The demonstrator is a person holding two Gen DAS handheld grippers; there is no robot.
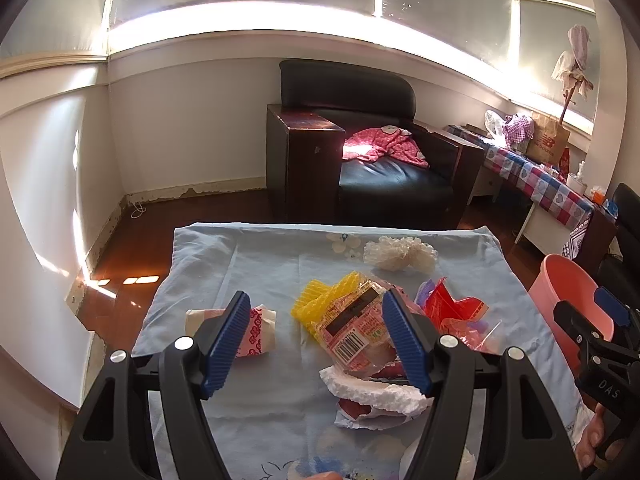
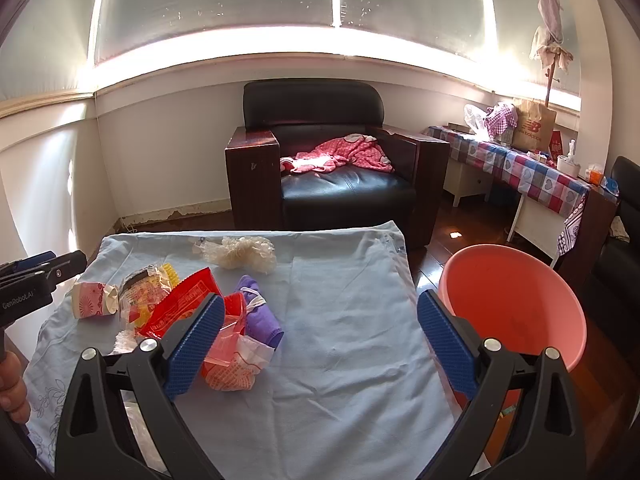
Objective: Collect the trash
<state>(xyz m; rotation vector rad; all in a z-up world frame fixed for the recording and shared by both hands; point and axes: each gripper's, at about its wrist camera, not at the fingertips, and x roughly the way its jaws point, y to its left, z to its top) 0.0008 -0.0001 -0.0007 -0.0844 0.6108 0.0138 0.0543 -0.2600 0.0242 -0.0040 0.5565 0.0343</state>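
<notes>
Left wrist view: left gripper (image 1: 316,340) gapes wide over a barcoded wrapper (image 1: 352,330), gripping nothing. Right gripper (image 2: 320,344) spreads wide, empty, above blue cloth (image 2: 340,300); pink bucket (image 2: 516,300) beside tabletop's right edge; armchair (image 2: 332,160) beyond.

Wrappers (image 2: 176,308) lie on the table (image 2: 340,360); bucket (image 2: 516,300) right of it, armchair (image 2: 332,160) behind.

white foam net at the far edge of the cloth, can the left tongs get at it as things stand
Probably yes. The white foam net lies alone on the blue cloth, nothing on or against it. The left tongs are open and empty, but the wrapper pile lies between, so they would likely pass over it.
</notes>
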